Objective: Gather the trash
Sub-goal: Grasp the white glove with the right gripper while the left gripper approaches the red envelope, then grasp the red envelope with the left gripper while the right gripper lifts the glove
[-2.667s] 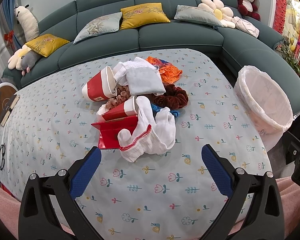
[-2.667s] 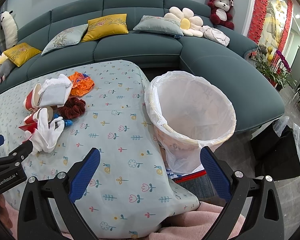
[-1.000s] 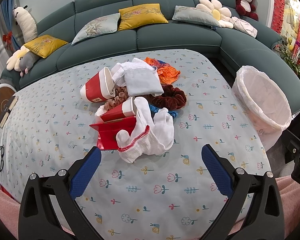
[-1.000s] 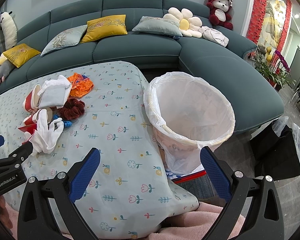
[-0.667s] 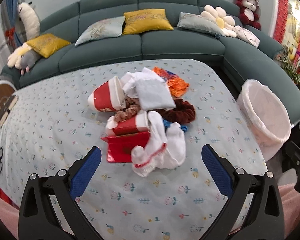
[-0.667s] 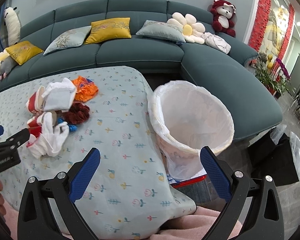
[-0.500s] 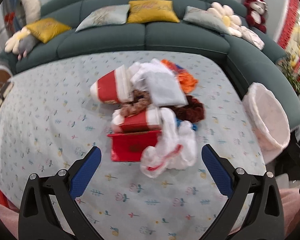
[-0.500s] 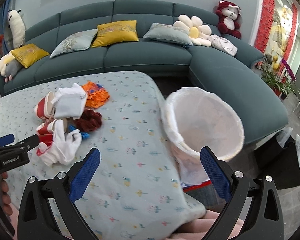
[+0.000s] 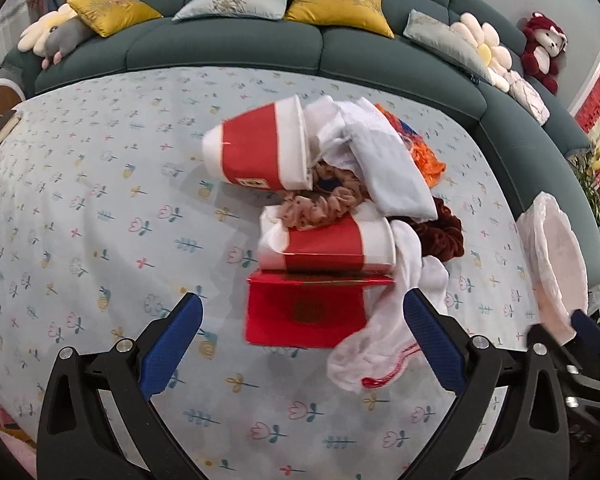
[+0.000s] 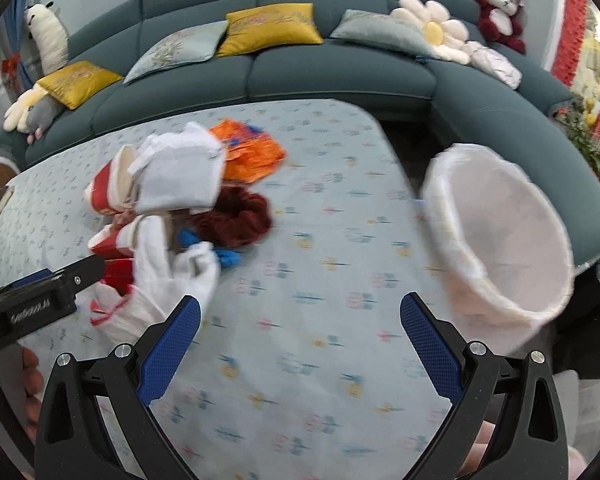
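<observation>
While both sets of jaws are held wide apart and empty, a heap of trash is seen at the middle of the counter [image 9: 80, 200], which is covered by a pale blue cloth printed with small flowers. The left gripper [image 9: 300, 330] is poised just over the near edge of the heap, its blue pads framing a flat red packet [image 9: 304, 314]. Just behind the packet, a red-and-white paper cup [image 9: 332, 246] is laid on its side, and a larger red-and-white cup [image 9: 260, 148] is tipped over farther back. A white glove [image 9: 384, 340] with a red-trimmed cuff is draped over the packet's right edge. A tan scrunchie [image 9: 324, 206], a dark red scrunchie [image 9: 444, 232], a folded pale cloth [image 9: 384, 168] and an orange wrapper [image 9: 424, 156] are piled among the cups. The right gripper [image 10: 300, 338] is held above bare cloth, between the heap and a bin [image 10: 496, 240] lined with a white bag, which is seen beyond the counter's right edge. The right view is blurred. A teal sofa [image 9: 228, 44] with yellow and grey cushions is visible behind the counter.
</observation>
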Demonstrator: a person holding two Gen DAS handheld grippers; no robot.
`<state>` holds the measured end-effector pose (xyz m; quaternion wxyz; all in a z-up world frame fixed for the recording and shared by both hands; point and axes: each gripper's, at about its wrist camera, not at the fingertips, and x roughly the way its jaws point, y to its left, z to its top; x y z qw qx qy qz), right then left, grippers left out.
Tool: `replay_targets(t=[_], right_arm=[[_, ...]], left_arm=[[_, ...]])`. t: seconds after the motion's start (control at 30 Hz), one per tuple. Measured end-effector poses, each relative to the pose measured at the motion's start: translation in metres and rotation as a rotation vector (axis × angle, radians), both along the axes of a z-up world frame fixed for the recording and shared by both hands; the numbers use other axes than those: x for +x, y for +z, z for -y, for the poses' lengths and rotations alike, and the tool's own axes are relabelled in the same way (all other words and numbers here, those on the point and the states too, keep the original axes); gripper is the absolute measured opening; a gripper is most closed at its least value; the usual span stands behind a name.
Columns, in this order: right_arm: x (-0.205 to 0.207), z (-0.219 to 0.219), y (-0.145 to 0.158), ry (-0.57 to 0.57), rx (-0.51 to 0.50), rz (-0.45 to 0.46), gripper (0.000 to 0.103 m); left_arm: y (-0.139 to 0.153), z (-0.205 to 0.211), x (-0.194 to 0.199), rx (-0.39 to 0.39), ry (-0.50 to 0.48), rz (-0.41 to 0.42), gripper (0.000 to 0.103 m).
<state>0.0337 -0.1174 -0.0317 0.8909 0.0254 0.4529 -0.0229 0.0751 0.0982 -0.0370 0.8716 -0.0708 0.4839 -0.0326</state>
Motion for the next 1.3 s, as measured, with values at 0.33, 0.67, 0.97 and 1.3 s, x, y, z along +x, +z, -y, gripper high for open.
replay_targets(t=[0.33,0.67,0.97,1.3], right_arm=[[0.019,-0.055,-0.046,0.147,0.078,-0.075,0.076],[0.013,-0.055,-0.053,0.184,0.078,-0.102,0.006],[-0.007,0.003,-0.017,0.046,0.098,-0.044,0.005],[-0.011,0.022,-0.012,0.011,0.124,-0.034,0.005]], left_arm=[[-0.011,-0.003,0.003,0.052,-0.023,-0.009,0.096],[-0.025,-0.003,0.008,0.046,0.008,-0.043,0.096],[-0.033,0.013,0.012,0.032,0.017,-0.065,0.096],[-0.036,0.022,0.026,0.029,0.033,-0.026,0.096]])
